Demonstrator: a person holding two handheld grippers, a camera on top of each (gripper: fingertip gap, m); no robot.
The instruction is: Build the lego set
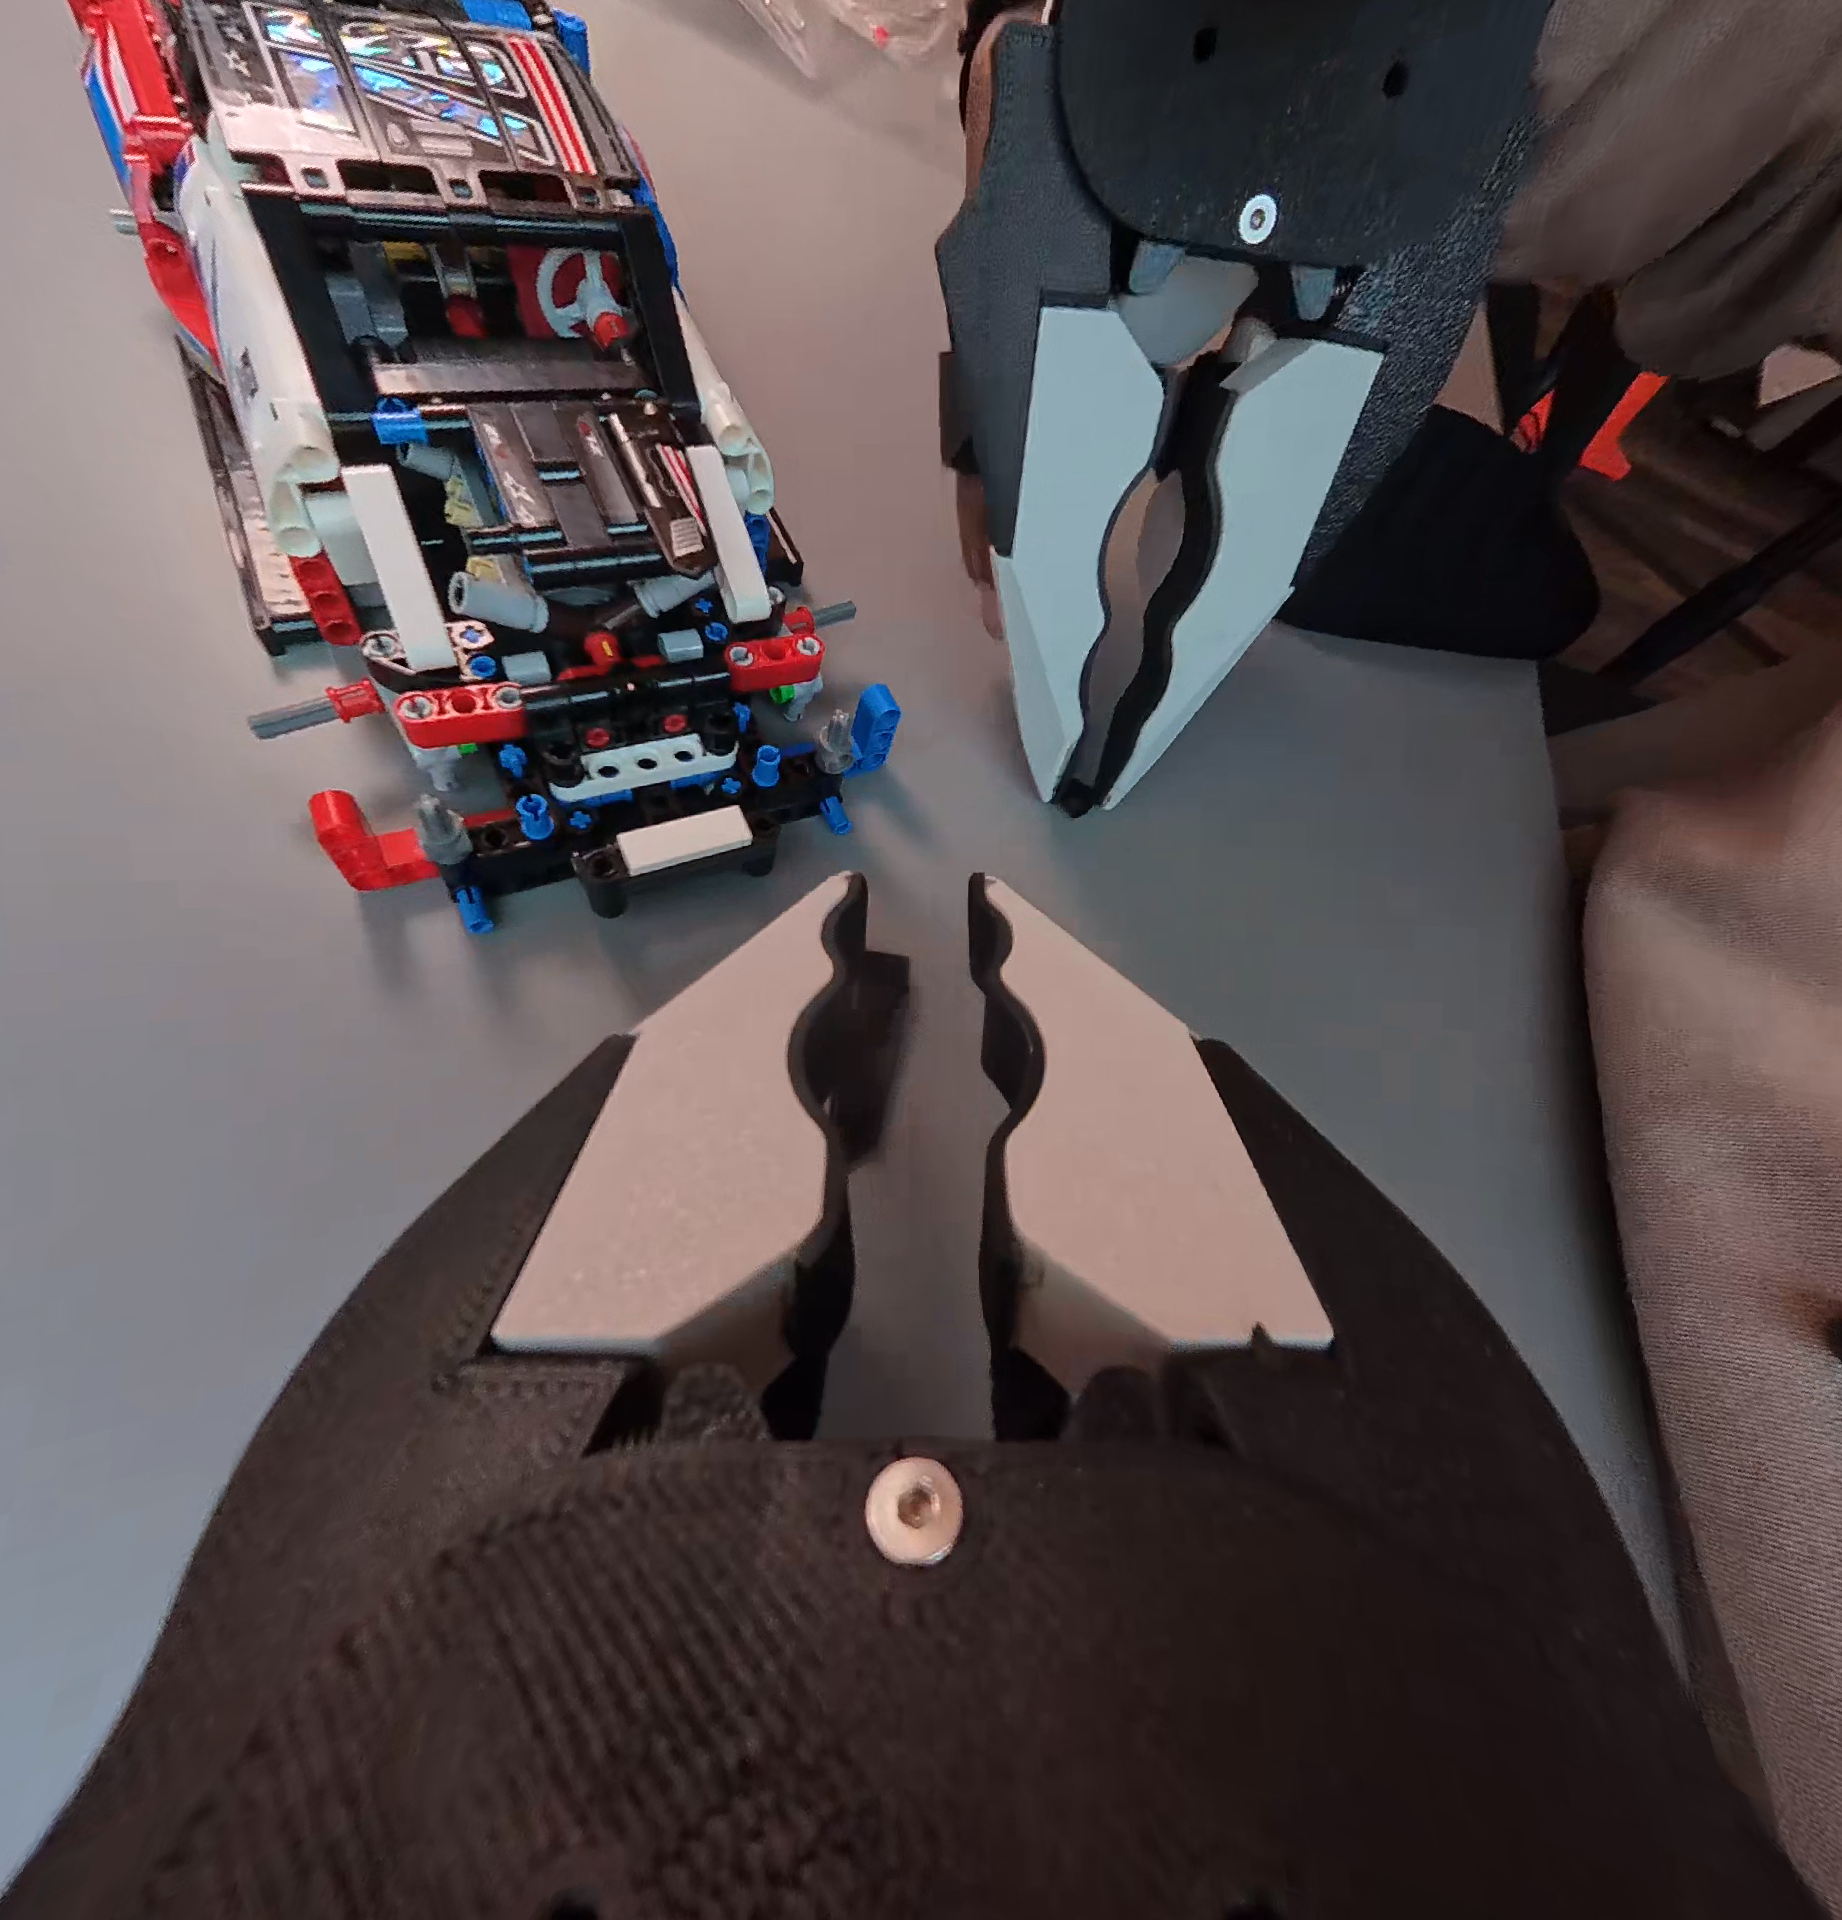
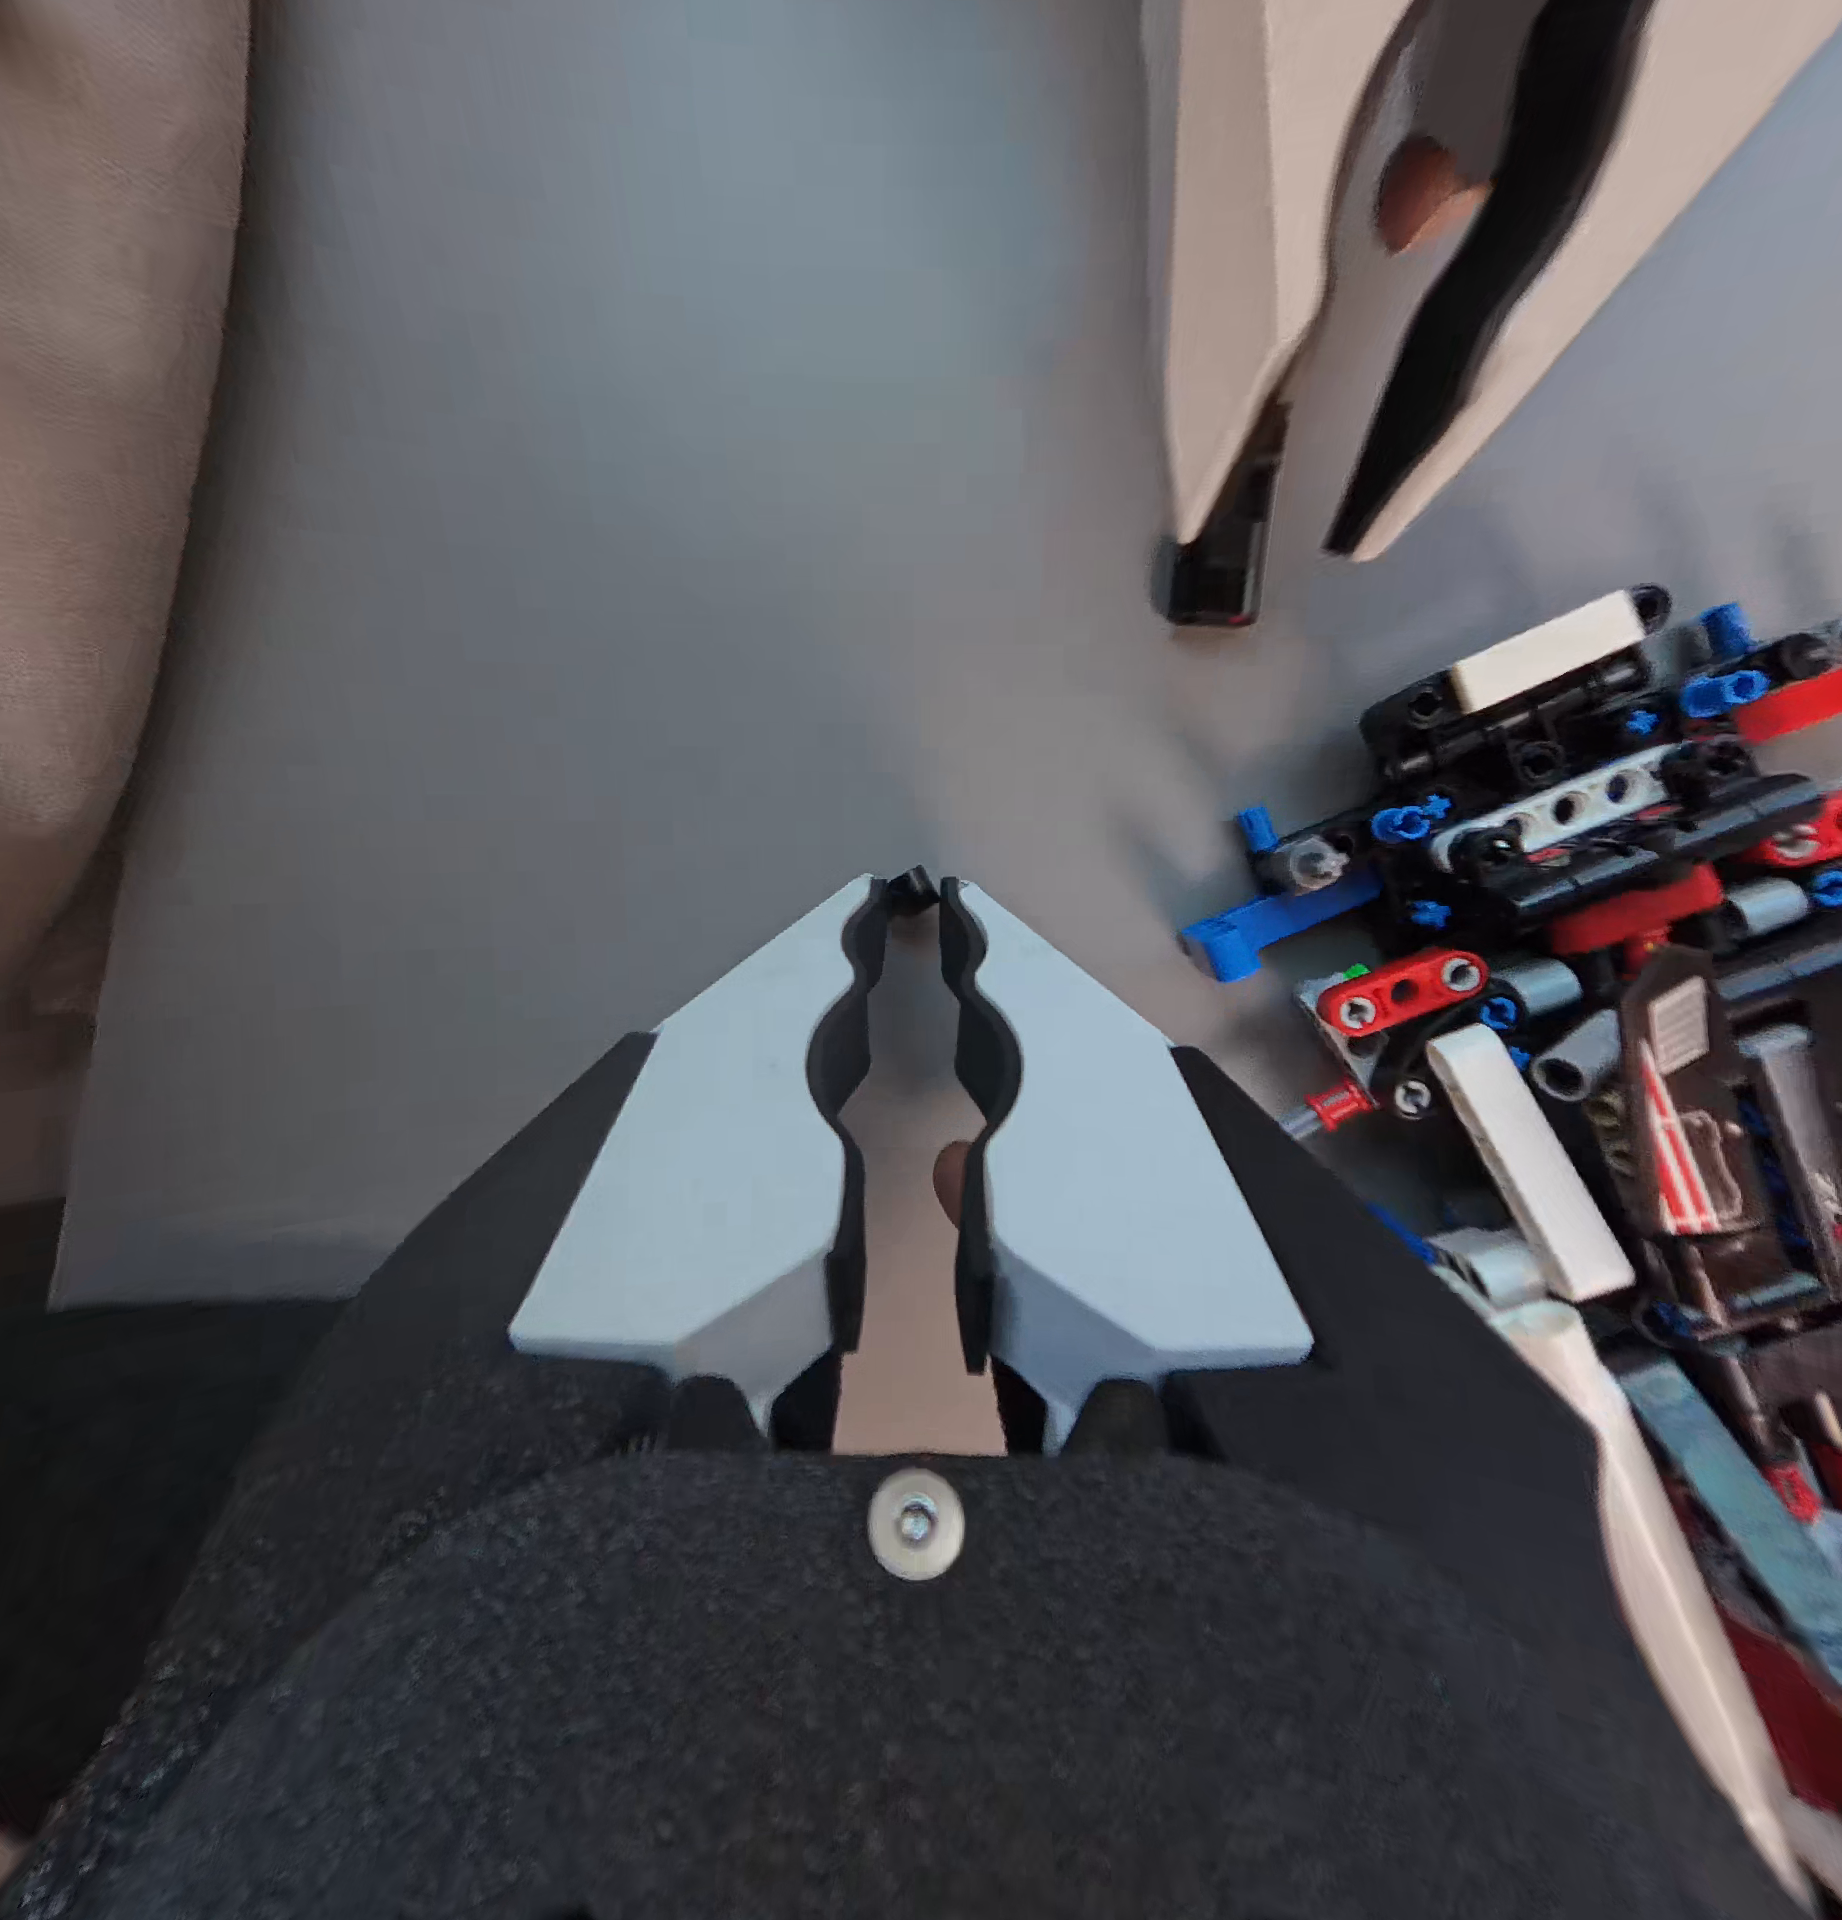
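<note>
A part-built lego car (image 1: 481, 468), red, white, blue and black, lies on the grey table (image 1: 117, 1039) at the upper left, its open end with pins and beams facing my left gripper. My left gripper (image 1: 917, 883) is open and empty, just short of that end. My right gripper (image 1: 1078, 795) comes down from the upper right, tips on the table beside the car. In the right wrist view, my right gripper (image 2: 912, 888) is shut on a small black lego piece (image 2: 909, 889). The car (image 2: 1623, 987) is at the right there and the left gripper (image 2: 1281, 566) above it.
A beige cloth (image 1: 1727, 1143) covers the table's right side and shows at the left in the right wrist view (image 2: 86, 520). A clear plastic bag (image 1: 844, 31) lies at the far edge. The table edge (image 1: 1551, 707) drops to a dark floor at the right. The grippers' ends are close to 8 cm from one another.
</note>
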